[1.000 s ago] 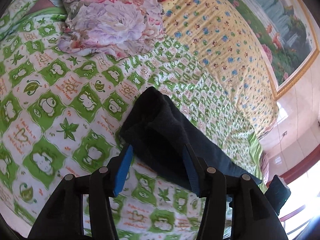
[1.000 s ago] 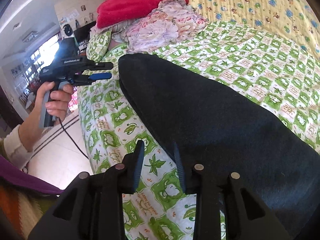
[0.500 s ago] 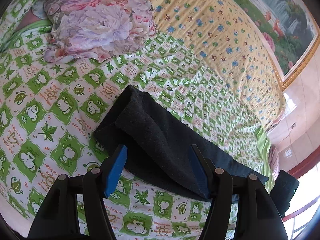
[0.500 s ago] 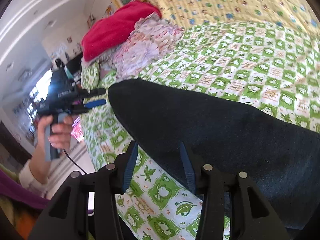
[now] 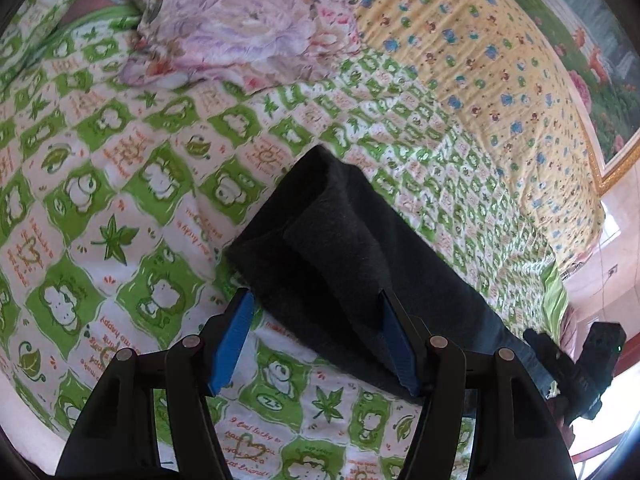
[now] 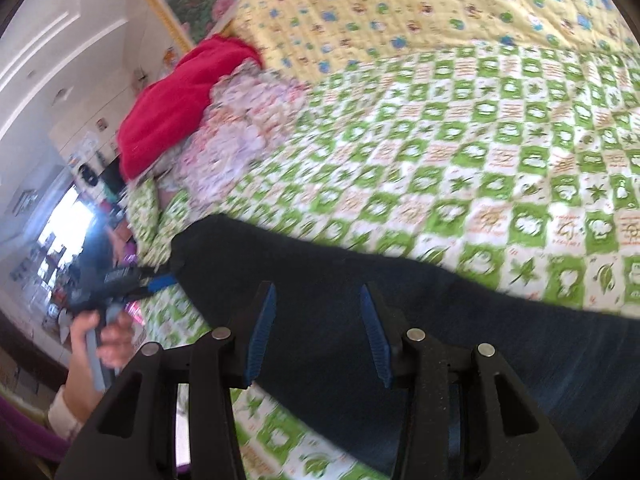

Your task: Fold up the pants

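I see the dark pants (image 5: pixel 340 256) lying as a long folded strip on the green-and-white checked bedspread (image 5: pixel 132 184), one blunt end pointing toward 12 o'clock in my left wrist view and the rest running off toward 4 o'clock. In my right wrist view the same pants (image 6: pixel 400 312) fill the lower middle, stretching from 9 o'clock across to 3 o'clock.

My left gripper (image 5: pixel 316 340) has its jaws spread wide, straddling the near edge of the strip — the blue pad of one finger sits over bare bedspread, the other over the cloth. I cannot tell whether either pad touches the fabric. My right gripper (image 6: pixel 316 332) is likewise gaping, both blue pads hanging above the dark cloth and gripping nothing.

Only the right wrist view shows my left hand (image 6: pixel 102 334) on its handle at 8 o'clock, with that tool's blue tips right at the pants' end, and a red blanket (image 6: pixel 180 100) at 10 o'clock. Only the left wrist view shows the right tool's black body at 4 o'clock, just past the far end of the strip.

Both views catch the crumpled floral cloth (image 5: pixel 240 28) at the head of the bed and the yellow patterned quilt (image 5: pixel 480 80) beyond the bedspread — it lies at 1 o'clock from the left wrist.
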